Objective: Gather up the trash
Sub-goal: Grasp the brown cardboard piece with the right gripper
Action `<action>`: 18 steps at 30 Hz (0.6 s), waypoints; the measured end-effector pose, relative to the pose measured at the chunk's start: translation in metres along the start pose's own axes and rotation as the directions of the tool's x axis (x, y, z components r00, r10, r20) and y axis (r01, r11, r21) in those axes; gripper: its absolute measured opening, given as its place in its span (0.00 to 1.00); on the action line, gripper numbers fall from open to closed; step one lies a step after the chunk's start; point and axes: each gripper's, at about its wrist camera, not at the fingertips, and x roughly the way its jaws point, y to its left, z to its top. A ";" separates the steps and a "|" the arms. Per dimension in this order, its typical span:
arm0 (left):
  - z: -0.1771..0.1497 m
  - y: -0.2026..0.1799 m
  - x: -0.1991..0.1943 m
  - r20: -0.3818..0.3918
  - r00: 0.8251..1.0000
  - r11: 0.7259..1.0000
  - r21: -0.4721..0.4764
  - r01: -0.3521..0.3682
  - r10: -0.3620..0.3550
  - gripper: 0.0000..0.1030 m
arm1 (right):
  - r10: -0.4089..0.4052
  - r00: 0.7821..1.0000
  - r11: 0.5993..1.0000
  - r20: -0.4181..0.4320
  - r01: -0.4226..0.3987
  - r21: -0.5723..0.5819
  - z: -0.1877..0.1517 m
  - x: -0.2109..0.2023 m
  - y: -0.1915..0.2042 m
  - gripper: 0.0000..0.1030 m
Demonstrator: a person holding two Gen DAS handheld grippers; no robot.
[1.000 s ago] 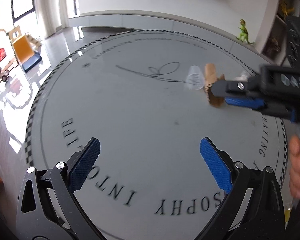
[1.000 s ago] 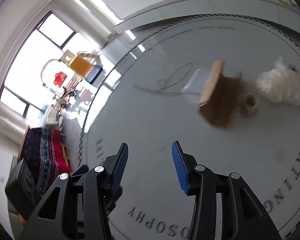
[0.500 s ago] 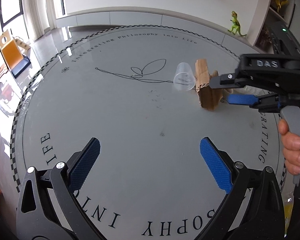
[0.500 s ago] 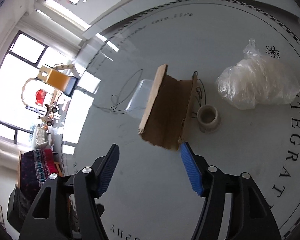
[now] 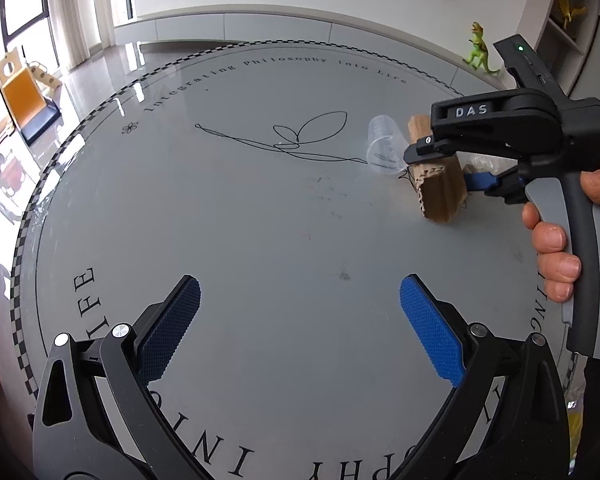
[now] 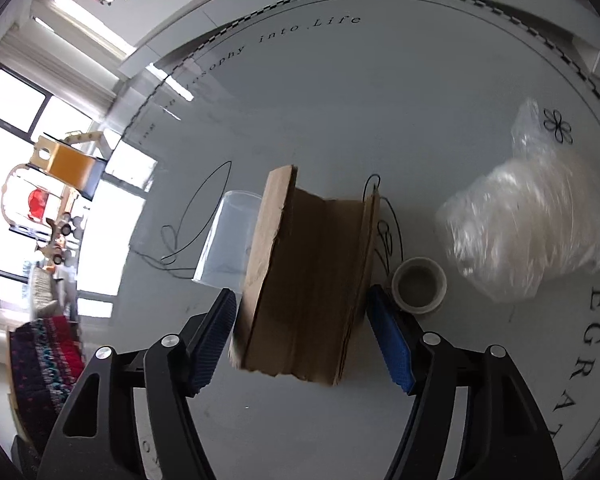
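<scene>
A folded brown cardboard piece (image 6: 308, 280) stands on the round grey table (image 6: 380, 100). My right gripper (image 6: 306, 336) is open, its two blue pads on either side of the cardboard's near end, not clamped. A clear plastic cup (image 6: 230, 240) lies just left of the cardboard. A small tape roll (image 6: 419, 286) and a crumpled clear plastic bag (image 6: 532, 224) lie to its right. In the left wrist view the cardboard (image 5: 440, 188), the cup (image 5: 384, 148) and the right gripper (image 5: 452, 168) sit at the far right. My left gripper (image 5: 300, 320) is open and empty above the table's near middle.
The table (image 5: 260, 220) bears printed lettering and a checkered rim. A green toy dinosaur (image 5: 480, 50) stands on a ledge beyond the table. A child's chair and toys (image 5: 16, 92) are on the floor at the left.
My right gripper has moved forward to the cardboard and opened wider, so its pads now straddle it. The left gripper has stayed open and shifted its view slightly.
</scene>
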 end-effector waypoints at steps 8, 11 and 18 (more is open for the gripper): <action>0.011 -0.008 0.006 0.002 1.000 1.000 0.023 0.007 -0.007 0.94 | 0.056 0.997 0.995 0.045 -0.053 -0.082 -0.004 -0.025 0.000 0.18; 0.021 -0.013 0.011 0.007 1.000 0.999 0.033 0.008 -0.008 0.94 | 0.068 0.995 0.994 0.079 -0.061 -0.094 -0.001 -0.035 0.001 0.17; 0.053 -0.034 0.029 0.041 0.999 0.997 0.073 0.013 -0.016 0.94 | 0.081 0.985 0.994 0.154 -0.068 -0.087 0.009 -0.059 -0.008 0.17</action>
